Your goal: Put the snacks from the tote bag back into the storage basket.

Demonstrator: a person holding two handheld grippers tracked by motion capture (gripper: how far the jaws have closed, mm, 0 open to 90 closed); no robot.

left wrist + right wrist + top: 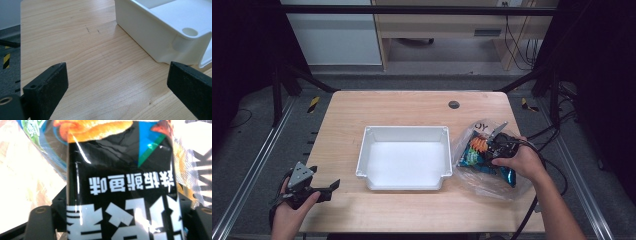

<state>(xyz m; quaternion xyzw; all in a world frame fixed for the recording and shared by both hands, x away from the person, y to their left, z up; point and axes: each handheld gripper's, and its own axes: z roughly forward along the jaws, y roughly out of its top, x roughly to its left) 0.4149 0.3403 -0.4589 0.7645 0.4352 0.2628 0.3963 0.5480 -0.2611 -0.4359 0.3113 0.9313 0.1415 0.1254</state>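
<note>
Right gripper (498, 141) jaws clamped on snack pack (122, 185) w/ left gripper (117, 92) jaws wide open: lift straight, clear plastic bag (472, 172), then over white tray (404, 131).

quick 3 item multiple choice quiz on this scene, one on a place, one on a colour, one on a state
1. Where does the snack packet lie relative to the tray?
A. inside it
B. on the table to its right
C. on the floor

2. What colour is the tray?
A. white
B. red
C. black

3. How does the left gripper stand?
A. shut on the tray
B. shut on a packet
C. open, holding nothing

Answers: B, the high view shows the packet beside the tray's right wall, under the right gripper. A, the tray is white in both views. C, the left gripper view shows jaws wide apart over bare table.
</note>
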